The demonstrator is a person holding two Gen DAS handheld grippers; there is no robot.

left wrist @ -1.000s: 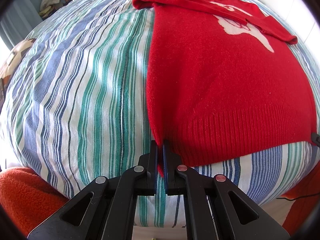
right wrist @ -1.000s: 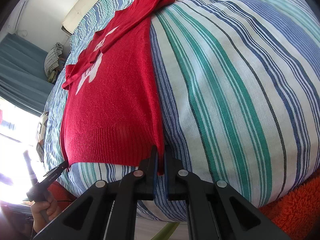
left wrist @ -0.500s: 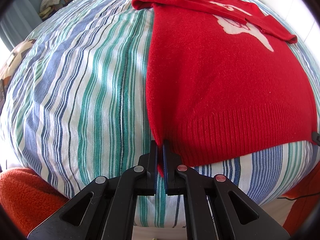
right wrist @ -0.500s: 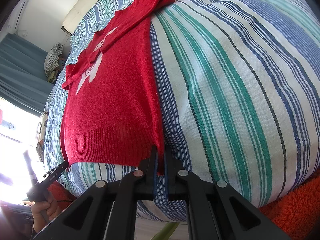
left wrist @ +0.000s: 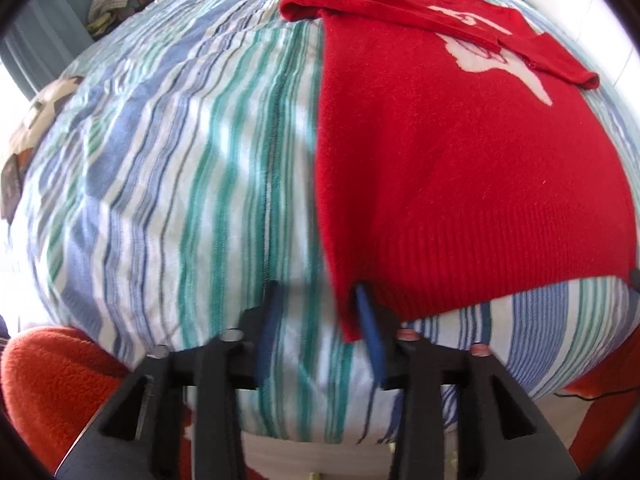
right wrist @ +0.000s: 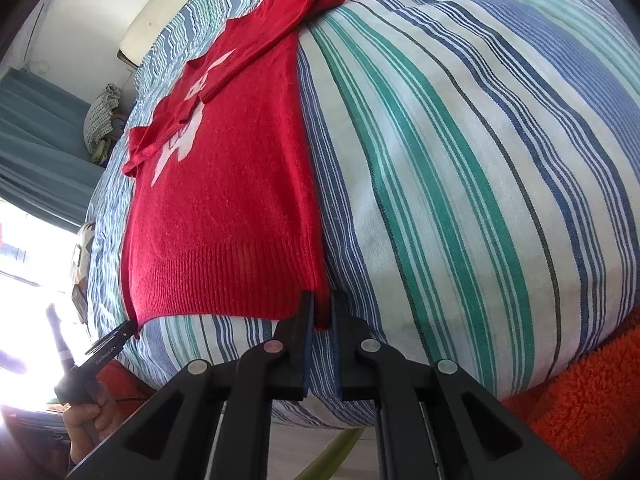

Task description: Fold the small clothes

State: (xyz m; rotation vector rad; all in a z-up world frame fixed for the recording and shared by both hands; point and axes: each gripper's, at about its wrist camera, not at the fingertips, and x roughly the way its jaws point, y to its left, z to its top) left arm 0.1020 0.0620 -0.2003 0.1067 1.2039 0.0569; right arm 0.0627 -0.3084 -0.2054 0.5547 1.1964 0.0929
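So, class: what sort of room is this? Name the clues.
Most likely a bedroom: a red sweater lies on a bed's striped cover, with teal curtains beside a bright window.

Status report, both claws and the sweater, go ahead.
Left claw opening, hem corner loose between. Right claw pinching other corner. Red sweater flat on striped bedspread. Nothing blocking.
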